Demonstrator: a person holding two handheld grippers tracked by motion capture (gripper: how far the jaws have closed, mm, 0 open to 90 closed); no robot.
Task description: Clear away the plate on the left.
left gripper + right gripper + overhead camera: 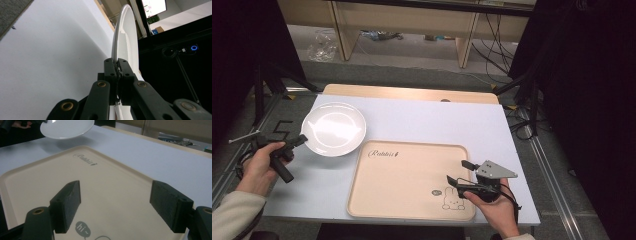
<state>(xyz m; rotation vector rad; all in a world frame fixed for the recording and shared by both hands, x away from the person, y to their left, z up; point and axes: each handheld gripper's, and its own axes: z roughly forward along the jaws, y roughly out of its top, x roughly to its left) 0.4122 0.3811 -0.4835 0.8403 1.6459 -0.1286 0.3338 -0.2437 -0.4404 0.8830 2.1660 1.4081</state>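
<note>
Plate (333, 128), white, left of centre in the high view beside tray (407, 150): left gripper (298, 142) fingers clamp its rim, right gripper (457, 171) fingers gape empty; best carried level, grip firm.

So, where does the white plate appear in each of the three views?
High view: plate at upper left of the table, left gripper clamped on its near-left rim.
Left gripper view: plate seen edge-on, rising from the shut jaws at centre.
Right gripper view: plate at top left, raised above the table.
Shared landmark: the beige tray, also under the right gripper's own open jaws.
</note>
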